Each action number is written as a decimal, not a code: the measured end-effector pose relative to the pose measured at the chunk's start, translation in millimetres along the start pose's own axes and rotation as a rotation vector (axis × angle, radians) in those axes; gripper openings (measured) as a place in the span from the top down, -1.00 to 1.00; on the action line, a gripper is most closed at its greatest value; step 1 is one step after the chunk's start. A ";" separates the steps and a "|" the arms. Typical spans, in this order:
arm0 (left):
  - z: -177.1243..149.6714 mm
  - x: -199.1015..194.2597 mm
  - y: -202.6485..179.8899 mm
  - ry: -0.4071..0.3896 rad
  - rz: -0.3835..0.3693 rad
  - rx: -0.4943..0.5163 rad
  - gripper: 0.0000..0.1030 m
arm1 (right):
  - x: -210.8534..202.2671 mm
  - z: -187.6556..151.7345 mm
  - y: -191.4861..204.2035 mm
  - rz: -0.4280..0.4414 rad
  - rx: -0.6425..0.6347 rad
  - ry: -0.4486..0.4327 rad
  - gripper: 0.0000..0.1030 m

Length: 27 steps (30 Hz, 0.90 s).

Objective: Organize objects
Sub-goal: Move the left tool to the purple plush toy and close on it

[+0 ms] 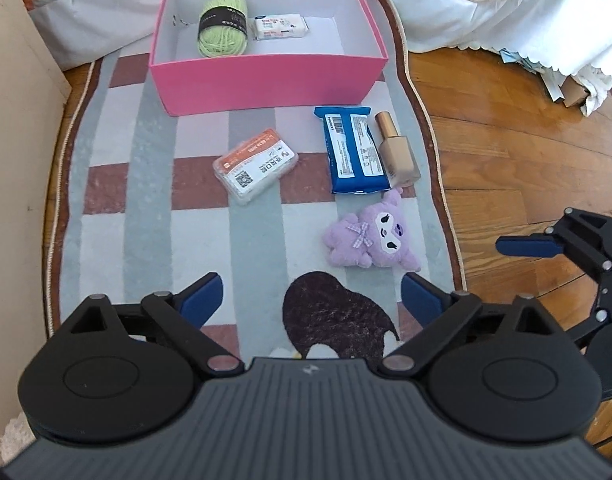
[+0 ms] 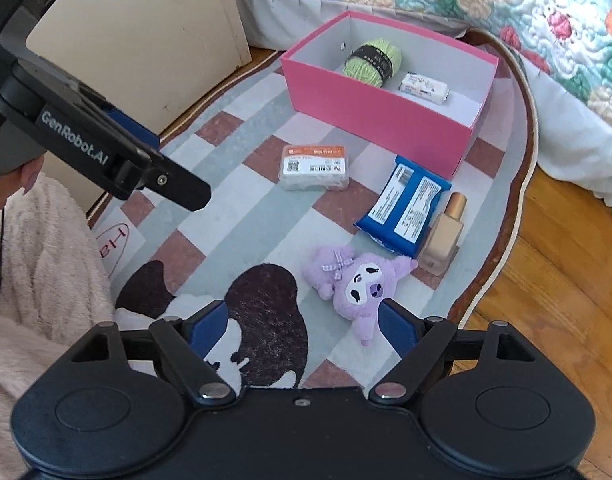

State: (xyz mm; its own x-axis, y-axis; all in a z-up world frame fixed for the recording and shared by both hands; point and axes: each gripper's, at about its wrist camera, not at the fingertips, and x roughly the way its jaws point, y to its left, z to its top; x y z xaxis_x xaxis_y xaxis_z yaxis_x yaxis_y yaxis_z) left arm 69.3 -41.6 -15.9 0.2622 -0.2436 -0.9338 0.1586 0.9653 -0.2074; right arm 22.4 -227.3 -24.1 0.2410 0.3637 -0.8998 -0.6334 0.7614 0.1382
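My left tongs [image 1: 312, 294] stand wide apart with nothing between them, above the rug [image 1: 154, 232] near its dark animal patch. My right tongs [image 2: 304, 320] are also apart and empty; the plush [image 2: 358, 284] lies just past their tips, one blue pad overlapping its lower edge in view, though I cannot tell if it touches.

The pink box [image 1: 266, 80] sits at the far end of the rug, open on top, with green yarn [image 1: 222, 26] and a small white packet [image 1: 280, 27] side by side against its back wall; its right half is bare. A bed skirt [image 1: 486, 20] runs close behind the box and a pale cabinet [image 1: 10, 160] borders the rug's left edge. Wood floor [image 1: 526, 168] lies to the right.

Between the box and my tongs the rug has free room in the middle. The clear case [image 1: 256, 166] lies there, long axis slanted. Right of it the blue pack [image 1: 354, 150] points toward the box, and the bottle [image 1: 398, 152] lies alongside, touching it, gold cap toward the box. The plush lies on its side just below them, head to the right.
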 end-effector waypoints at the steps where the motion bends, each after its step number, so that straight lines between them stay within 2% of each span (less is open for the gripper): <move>1: -0.7 4.6 -0.5 -0.001 -0.002 0.003 -0.94 | 4.4 -2.0 -1.1 0.004 -0.003 0.000 -0.67; 9: 0.1 47.1 -0.4 0.022 -0.007 0.006 -0.95 | 37.7 -15.3 -17.8 0.017 0.042 -0.035 -0.67; 14: 3.4 80.4 -7.1 0.020 -0.010 0.032 -0.95 | 58.7 -21.9 -25.2 -0.027 0.049 -0.073 -0.67; 17: 5.8 106.5 -8.8 0.011 -0.038 -0.011 -0.95 | 78.6 -26.6 -32.3 -0.068 0.085 -0.095 -0.67; 21: 1.6 141.5 -5.6 0.031 -0.074 -0.099 -0.89 | 113.5 -31.2 -41.0 -0.083 0.111 -0.053 -0.66; 26: -6.8 162.9 0.5 -0.024 -0.122 -0.169 -0.87 | 133.8 -37.3 -46.2 -0.082 0.152 -0.095 -0.66; 27: -8.0 166.0 1.6 -0.030 -0.131 -0.175 -0.77 | 135.6 -37.7 -47.8 -0.082 0.165 -0.101 -0.66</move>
State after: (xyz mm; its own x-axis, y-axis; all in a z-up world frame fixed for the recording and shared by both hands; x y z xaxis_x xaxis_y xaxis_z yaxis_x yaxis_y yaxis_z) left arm 105.5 -79.7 -173.6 0.2784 -0.3681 -0.8871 0.0263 0.9262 -0.3761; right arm 57.6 -234.7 -168.3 0.3645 0.3426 -0.8659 -0.4813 0.8654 0.1398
